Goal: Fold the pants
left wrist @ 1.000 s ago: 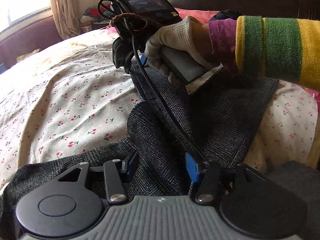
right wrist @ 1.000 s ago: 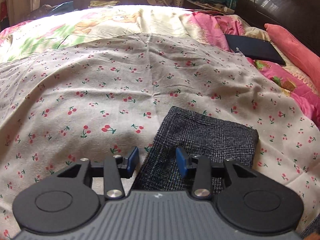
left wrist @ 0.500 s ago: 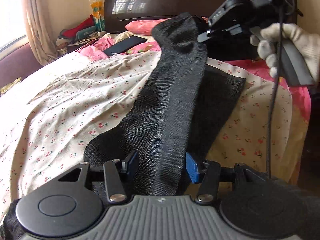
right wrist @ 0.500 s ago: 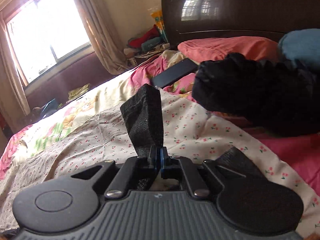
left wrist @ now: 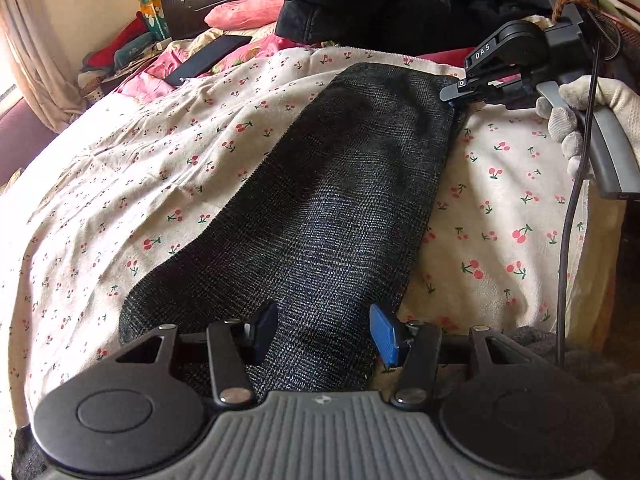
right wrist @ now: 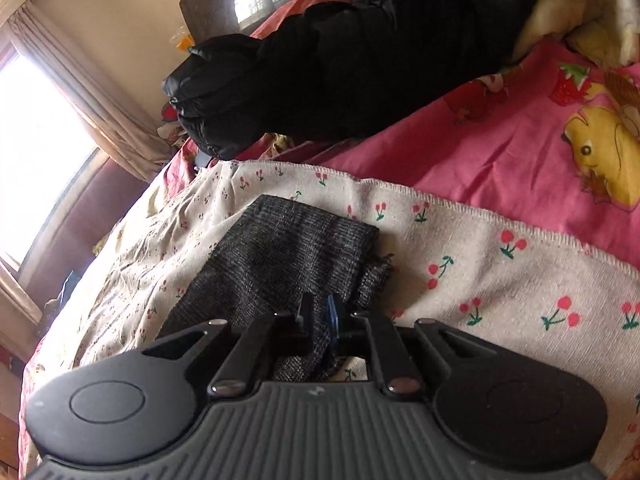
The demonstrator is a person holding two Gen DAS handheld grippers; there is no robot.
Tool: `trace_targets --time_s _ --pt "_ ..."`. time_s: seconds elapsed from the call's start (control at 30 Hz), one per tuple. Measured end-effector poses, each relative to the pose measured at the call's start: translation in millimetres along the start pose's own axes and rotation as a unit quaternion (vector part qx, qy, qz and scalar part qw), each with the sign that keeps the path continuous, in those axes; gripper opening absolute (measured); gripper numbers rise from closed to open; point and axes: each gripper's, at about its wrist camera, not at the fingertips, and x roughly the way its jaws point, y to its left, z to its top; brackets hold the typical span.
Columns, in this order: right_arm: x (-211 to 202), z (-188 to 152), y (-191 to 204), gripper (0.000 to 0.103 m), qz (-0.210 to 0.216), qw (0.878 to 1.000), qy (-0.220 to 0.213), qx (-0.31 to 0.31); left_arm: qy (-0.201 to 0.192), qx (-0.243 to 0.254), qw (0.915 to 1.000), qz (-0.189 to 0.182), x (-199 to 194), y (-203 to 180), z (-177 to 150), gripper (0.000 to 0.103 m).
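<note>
Pants (left wrist: pixel 336 208) lie stretched along the cherry-print sheet (left wrist: pixel 132 184) because the right gripper (right wrist: pixel 320 320), jaws easing apart, pinches the hem while the left gripper (left wrist: pixel 320 332) gapes unclamped astride the near end.

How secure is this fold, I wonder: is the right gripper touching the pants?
Touching. The right wrist view shows the right gripper with the pants fabric pinched between its two pads, though its jaws are opening.

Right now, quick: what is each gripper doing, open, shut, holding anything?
Left gripper: open, jaws apart over the pants, not pinching them.
Right gripper: jaws starting to open, pants fabric still between them at the far end.
</note>
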Motion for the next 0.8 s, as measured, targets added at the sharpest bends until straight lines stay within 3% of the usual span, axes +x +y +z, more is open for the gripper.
trace_targets --time_s 0.13,0.23,0.3,0.5,0.7,0.77,0.8 --pt "12 6 -11 0.011 0.015 0.999 0.006 0.046 0.004 0.011 0.9999 0.0 10 -2 4 0.065" --pt "17 8 -13 0.01 0.018 0.999 0.0 0.043 0.003 0.015 0.9999 0.0 12 -4 5 0.065" --pt "21 11 -12 0.002 0.012 0.999 0.001 0.043 0.002 0.015 0.9999 -0.001 11 -2 5 0.065" --pt "-5 16 -18 0.001 0.015 0.999 -0.022 0.042 -0.008 0.006 1.0 -0.002 7 1 1 0.065" --pt "-4 20 -26 0.018 -0.017 0.999 -0.022 0.035 -0.008 0.009 0.9999 -0.002 8 0 1 0.065" --pt "7 22 -26 0.035 -0.012 0.999 -0.011 0.038 -0.008 0.01 0.9999 -0.002 8 0 2 0.065" --pt "13 24 -23 0.035 -0.015 0.999 -0.01 0.033 -0.008 0.009 0.9999 -0.002 8 1 2 0.065"
